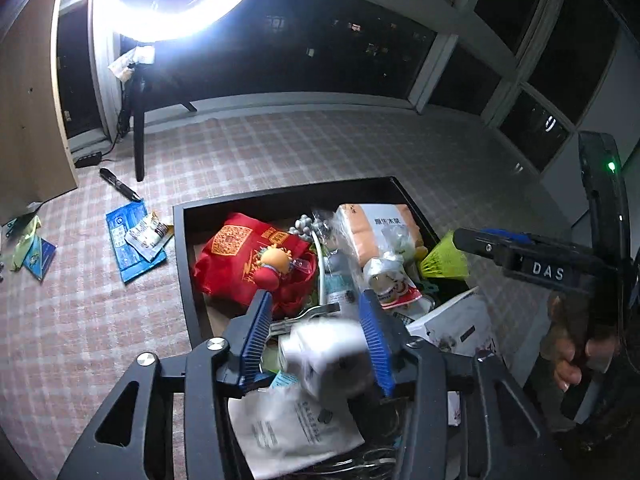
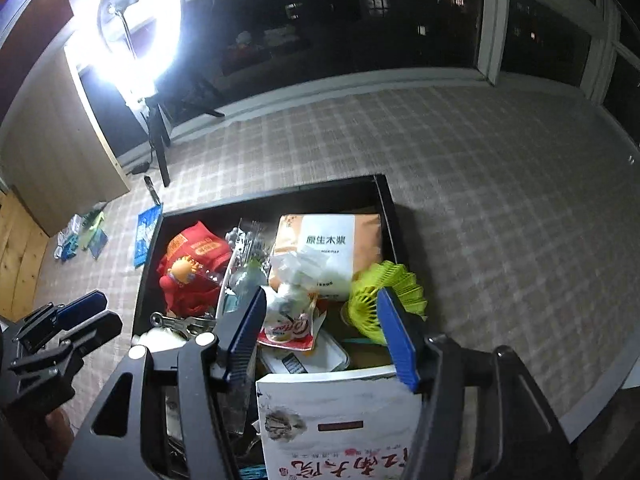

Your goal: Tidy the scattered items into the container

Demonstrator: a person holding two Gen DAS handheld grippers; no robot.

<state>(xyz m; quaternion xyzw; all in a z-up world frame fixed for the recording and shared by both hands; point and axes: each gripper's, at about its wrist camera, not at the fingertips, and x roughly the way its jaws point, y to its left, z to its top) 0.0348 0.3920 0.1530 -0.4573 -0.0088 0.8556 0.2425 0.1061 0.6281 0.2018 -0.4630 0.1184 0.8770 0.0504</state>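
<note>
A black open box (image 1: 280,196) on the checked carpet holds many items: a red pouch (image 1: 248,256), a tissue pack (image 1: 376,228), a snack packet (image 1: 394,286). My left gripper (image 1: 316,328) is over the box with its blue pads apart; a blurred white object (image 1: 324,352) lies between them. My right gripper (image 2: 324,332) is open over the same box (image 2: 384,196). A yellow-green shuttlecock (image 2: 384,292) touches its right pad, at the box's right side. A white printed box (image 2: 340,420) lies below it.
Loose on the carpet left of the box are a blue packet (image 1: 128,240) with a small wrapper (image 1: 150,234), a black pen (image 1: 120,186) and green-blue packets (image 1: 32,252). A ring light on a stand (image 1: 138,120) stands behind. Windows run along the back.
</note>
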